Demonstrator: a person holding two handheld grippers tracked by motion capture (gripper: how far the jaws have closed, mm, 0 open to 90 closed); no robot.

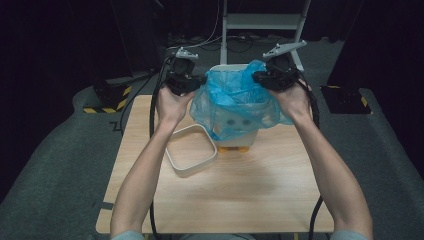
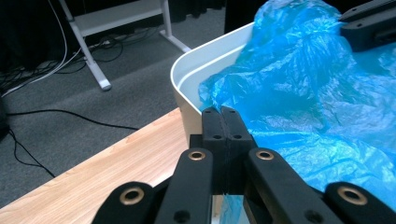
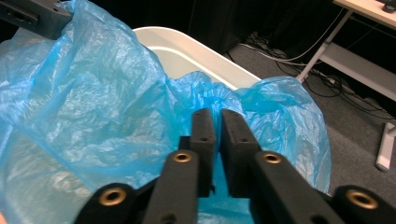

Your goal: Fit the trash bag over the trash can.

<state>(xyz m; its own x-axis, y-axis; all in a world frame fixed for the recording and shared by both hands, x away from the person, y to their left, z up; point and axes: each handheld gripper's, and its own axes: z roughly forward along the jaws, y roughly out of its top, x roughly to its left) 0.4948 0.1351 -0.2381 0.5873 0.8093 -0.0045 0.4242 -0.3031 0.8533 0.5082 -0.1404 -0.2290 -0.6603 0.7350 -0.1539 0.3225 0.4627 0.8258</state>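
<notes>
A white bin (image 1: 231, 67) stands at the far middle of the wooden table (image 1: 240, 190), with a blue plastic bag (image 1: 235, 102) over and in its mouth. My left gripper (image 1: 192, 85) holds the bag's left edge; in the left gripper view its jaws (image 2: 221, 114) are pressed together on the blue film (image 2: 303, 93) beside the bin's rim (image 2: 196, 58). My right gripper (image 1: 260, 77) is at the bag's right edge. In the right gripper view its jaws (image 3: 217, 116) stand a narrow gap apart, with the bag (image 3: 93, 107) bunched at their tips over the rim (image 3: 187, 39).
A white rectangular frame (image 1: 197, 169) lies on the table, left of the bin. Behind the table stand a metal rack (image 1: 262, 22), floor cables and two bases with yellow-black stripes (image 1: 107, 97). The near half of the table is bare wood.
</notes>
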